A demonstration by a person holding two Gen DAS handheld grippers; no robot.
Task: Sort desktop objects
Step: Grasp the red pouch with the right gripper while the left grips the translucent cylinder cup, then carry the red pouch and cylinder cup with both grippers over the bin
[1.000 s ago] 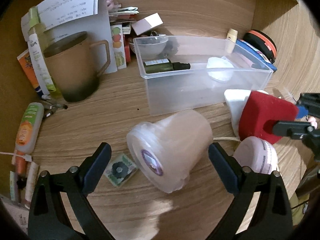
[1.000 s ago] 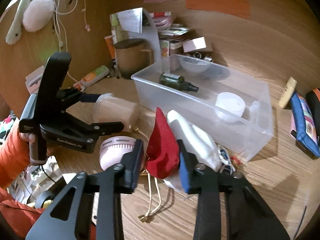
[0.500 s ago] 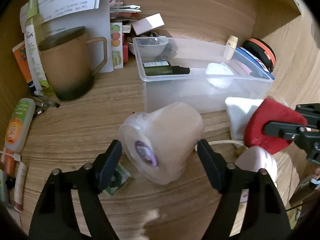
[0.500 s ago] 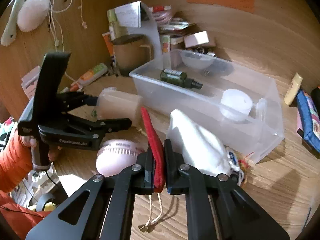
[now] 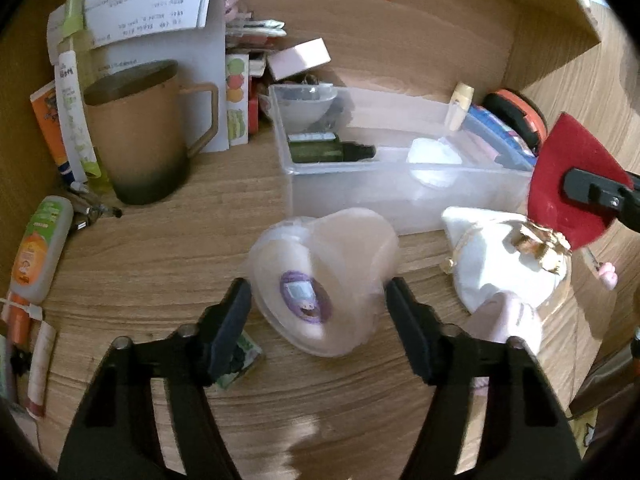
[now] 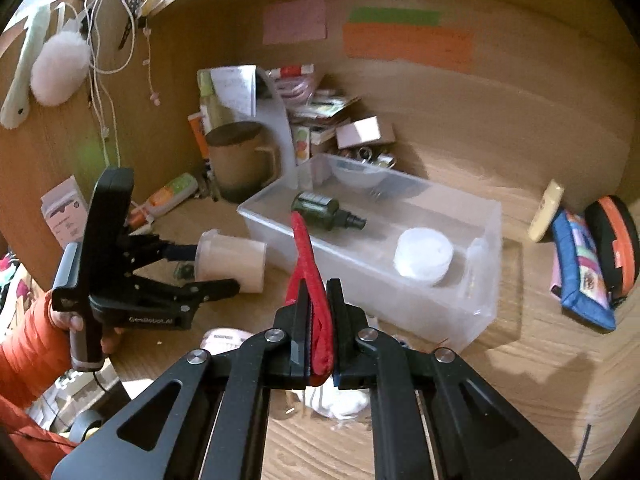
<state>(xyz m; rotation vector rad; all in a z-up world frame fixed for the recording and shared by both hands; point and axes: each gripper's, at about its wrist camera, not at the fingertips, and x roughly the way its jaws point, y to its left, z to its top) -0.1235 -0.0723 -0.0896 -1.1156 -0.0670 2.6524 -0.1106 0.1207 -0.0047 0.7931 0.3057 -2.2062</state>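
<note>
A translucent pinkish plastic cup (image 5: pixel 324 280) lies on its side on the wooden desk, between the fingers of my left gripper (image 5: pixel 318 312); the jaws touch or nearly touch its sides. The cup also shows in the right wrist view (image 6: pixel 232 260). My right gripper (image 6: pixel 318 328) is shut on a red cloth pouch (image 6: pixel 308 276), lifted above the desk; the pouch shows in the left wrist view (image 5: pixel 568 184) too. A white drawstring bag (image 5: pixel 500 264) hangs under it. A clear plastic bin (image 6: pixel 400 280) holds a green bottle (image 6: pixel 324 212), a white jar (image 6: pixel 422 256) and a bowl (image 6: pixel 356 172).
A brown mug (image 5: pixel 140 132), papers and boxes stand at the back left. A tube (image 5: pixel 38 248) lies at the left. A pink round brush (image 5: pixel 504 316) lies right of the cup. A blue pouch (image 6: pixel 580 272) and orange-black case (image 6: pixel 616 240) lie at the right.
My right gripper closed on the red pouch and lifted it, the white bag hanging below. My left gripper moved in around the cup and narrowed on it.
</note>
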